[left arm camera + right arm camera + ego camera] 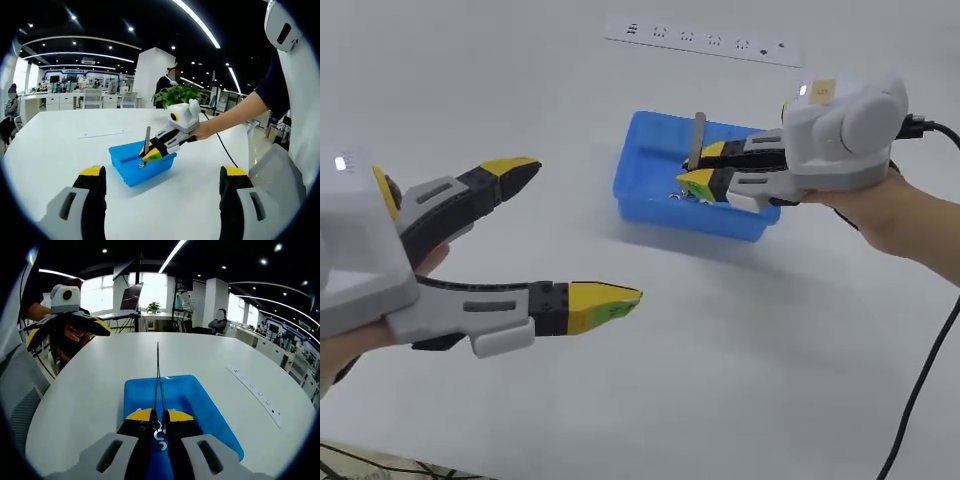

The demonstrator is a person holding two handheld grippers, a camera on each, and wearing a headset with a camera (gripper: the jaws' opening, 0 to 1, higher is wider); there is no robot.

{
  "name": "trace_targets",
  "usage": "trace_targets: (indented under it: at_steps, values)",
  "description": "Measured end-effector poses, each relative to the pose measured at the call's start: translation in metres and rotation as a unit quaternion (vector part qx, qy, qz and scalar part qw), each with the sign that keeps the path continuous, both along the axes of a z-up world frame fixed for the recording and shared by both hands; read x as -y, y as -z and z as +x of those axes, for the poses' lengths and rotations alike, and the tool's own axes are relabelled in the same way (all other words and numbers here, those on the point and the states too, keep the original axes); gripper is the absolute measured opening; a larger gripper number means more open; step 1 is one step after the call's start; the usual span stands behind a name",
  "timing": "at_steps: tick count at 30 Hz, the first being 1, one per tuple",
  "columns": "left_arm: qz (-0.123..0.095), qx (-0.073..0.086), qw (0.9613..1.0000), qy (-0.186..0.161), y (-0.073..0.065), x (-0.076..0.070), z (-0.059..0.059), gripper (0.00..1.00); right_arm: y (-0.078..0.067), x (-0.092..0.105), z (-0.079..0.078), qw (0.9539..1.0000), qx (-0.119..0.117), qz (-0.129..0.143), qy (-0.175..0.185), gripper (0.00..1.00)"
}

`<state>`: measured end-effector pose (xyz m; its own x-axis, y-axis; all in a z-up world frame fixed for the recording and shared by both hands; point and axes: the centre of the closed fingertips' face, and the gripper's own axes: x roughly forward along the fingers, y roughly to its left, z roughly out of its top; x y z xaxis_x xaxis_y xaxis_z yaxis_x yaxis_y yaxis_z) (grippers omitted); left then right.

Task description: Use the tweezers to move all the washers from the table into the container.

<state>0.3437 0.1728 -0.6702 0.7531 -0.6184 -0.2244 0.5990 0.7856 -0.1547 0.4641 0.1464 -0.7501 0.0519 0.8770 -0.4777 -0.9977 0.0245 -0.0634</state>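
A blue container (688, 217) sits on the white table, right of centre. My right gripper (697, 166) hovers over its right half, shut on grey metal tweezers (698, 134) that stick up from the jaws. In the right gripper view the tweezers (158, 375) run forward from the gripper (160, 416) across the container (200, 410). Small metal washers (682, 192) lie on the container floor, directly under the jaws (160, 434). My left gripper (585, 231) hangs wide open to the left, holding nothing. Its own view looks between the open gripper (162, 200) at the container (135, 172).
A white power strip (705, 42) lies at the table's far edge. A black cable (925, 370) trails from the right gripper down the right side. Bare white table (740, 340) lies in front of the container. Chairs and people stand beyond the table.
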Motion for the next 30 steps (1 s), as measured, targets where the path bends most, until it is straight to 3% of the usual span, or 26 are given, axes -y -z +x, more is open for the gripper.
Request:
trace_targets:
  at_steps: [4, 11, 16, 20, 23, 26, 30]
  values:
    - [-0.006, 0.000, 1.0000, -0.001, 0.000, 0.002, 0.003, 1.00, -0.005, 0.003, 0.000, 1.0000, 0.006, -0.001, 0.002, 0.10]
    - [-0.008, 0.002, 0.9999, 0.011, 0.002, 0.008, 0.024, 0.98, -0.013, 0.008, 0.003, 0.9998, 0.017, -0.003, 0.006, 0.08]
    - [-0.023, 0.012, 0.9996, 0.010, -0.007, 0.010, 0.045, 0.94, -0.017, 0.008, 0.001, 0.9996, 0.027, -0.011, 0.002, 0.08]
    - [-0.026, 0.031, 0.9989, 0.022, -0.023, 0.017, 0.060, 0.92, -0.021, 0.006, -0.004, 0.9992, 0.037, -0.016, -0.009, 0.07]
    - [-0.015, 0.037, 0.9983, 0.041, -0.027, 0.024, 0.070, 0.87, -0.023, 0.005, -0.006, 0.9990, 0.039, -0.018, -0.009, 0.07]
    - [0.009, 0.032, 0.9959, 0.084, -0.025, 0.036, 0.075, 0.70, -0.023, 0.006, -0.011, 0.9980, 0.051, -0.030, -0.022, 0.08]
    - [0.021, 0.037, 0.9930, 0.110, -0.028, 0.048, 0.081, 0.67, -0.023, 0.010, -0.018, 0.9965, 0.063, -0.040, -0.039, 0.08]
